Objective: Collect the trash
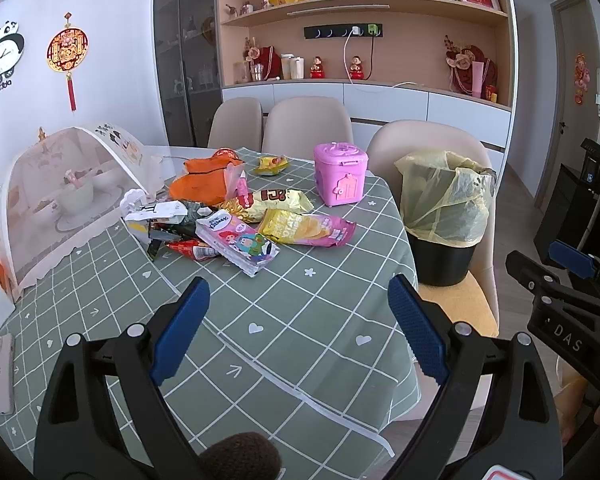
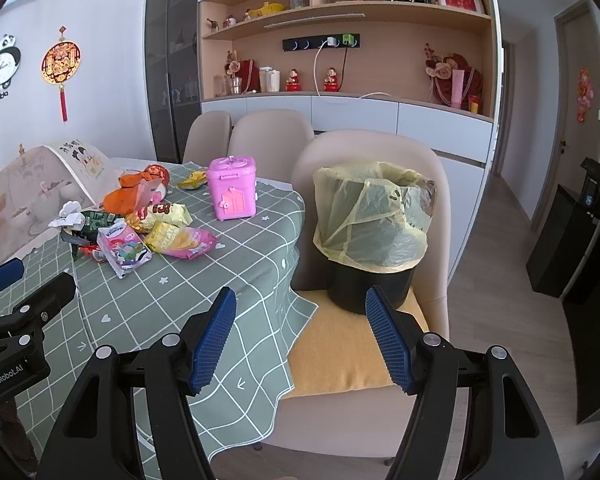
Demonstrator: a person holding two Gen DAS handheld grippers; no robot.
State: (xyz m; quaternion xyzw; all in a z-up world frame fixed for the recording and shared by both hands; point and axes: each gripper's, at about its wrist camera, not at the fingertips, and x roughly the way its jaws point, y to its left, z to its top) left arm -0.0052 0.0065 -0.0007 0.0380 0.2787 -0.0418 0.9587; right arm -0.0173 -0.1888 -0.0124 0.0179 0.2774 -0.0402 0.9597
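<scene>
1. Wrappers point(image 1: 240, 224) lie heaped mid-table, ahead and left of the left gripper point(image 1: 300, 328), which is nearer.
2. Bin point(image 2: 370, 232) sits on the right chair, facing the right gripper point(image 2: 302, 338).
3. Both grippers gape wide, holding nothing.

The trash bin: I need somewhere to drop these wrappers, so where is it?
In both views the trash bin stands on the cushioned chair right of the table, lined with a yellow bag.
</scene>
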